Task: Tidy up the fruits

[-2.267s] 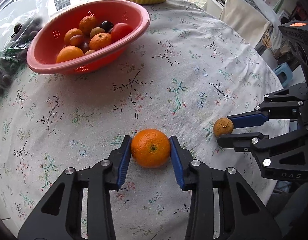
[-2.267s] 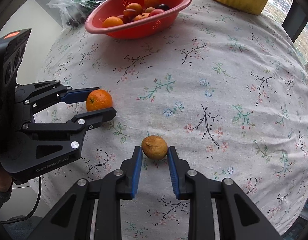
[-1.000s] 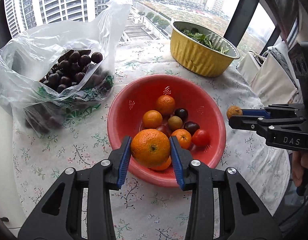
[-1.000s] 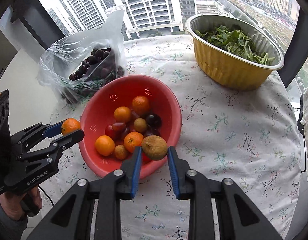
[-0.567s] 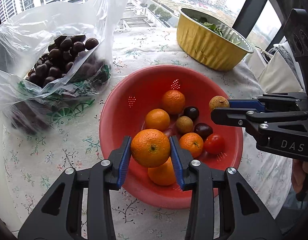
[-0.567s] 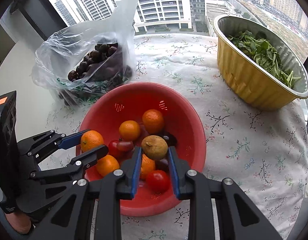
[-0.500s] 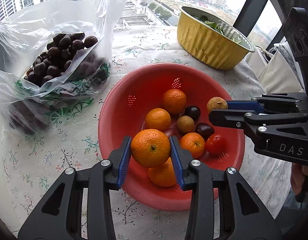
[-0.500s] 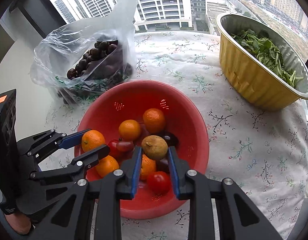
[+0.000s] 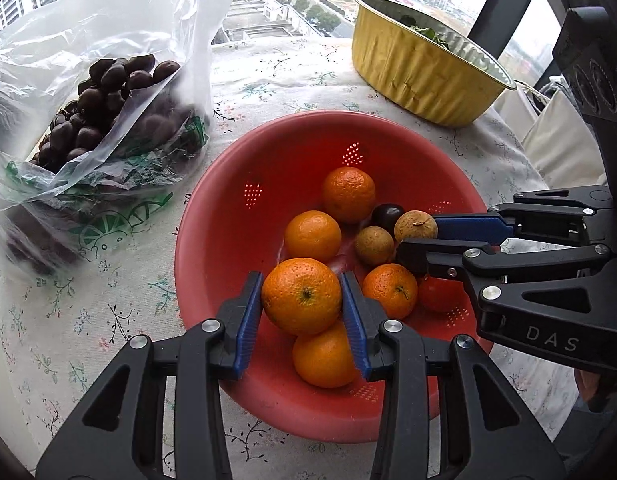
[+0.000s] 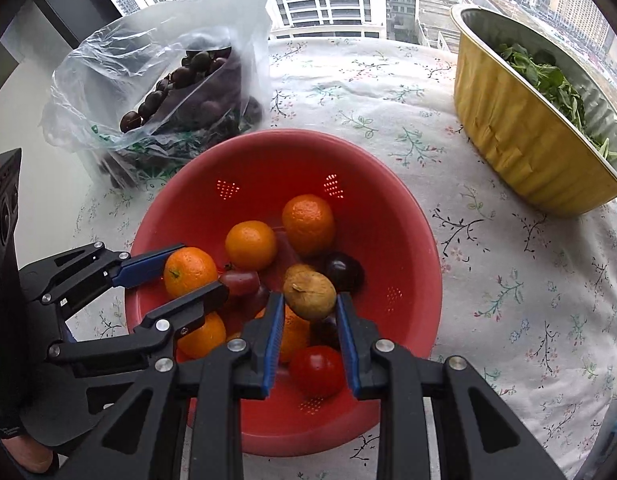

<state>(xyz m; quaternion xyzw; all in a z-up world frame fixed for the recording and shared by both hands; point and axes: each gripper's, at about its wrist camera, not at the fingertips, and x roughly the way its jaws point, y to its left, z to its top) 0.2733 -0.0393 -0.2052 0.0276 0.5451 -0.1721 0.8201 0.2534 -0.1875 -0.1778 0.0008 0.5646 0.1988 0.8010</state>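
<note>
A red colander bowl (image 9: pixel 228 216) (image 10: pixel 404 240) holds several oranges, a tomato (image 10: pixel 317 371), dark plums and a small brown fruit. My left gripper (image 9: pixel 302 296) (image 10: pixel 190 270) is shut on an orange (image 9: pixel 301 295) (image 10: pixel 190 271), held just above the fruit at the bowl's near side. My right gripper (image 10: pixel 309 290) (image 9: pixel 412 236) is shut on a small brown fruit (image 10: pixel 309 289) (image 9: pixel 415 227), hanging over the bowl's middle, to the right of the left gripper.
A clear plastic bag of dark fruit (image 9: pixel 104 92) (image 10: pixel 180 92) lies left of the bowl. A yellow foil tray of greens (image 9: pixel 424 68) (image 10: pixel 540 112) stands at the back right. The floral tablecloth (image 10: pixel 508 280) shows bare cloth right of the bowl.
Both grippers have come down and closer over the bowl with their fruit still held. The right gripper moved from the bowl's rim to above its middle.
</note>
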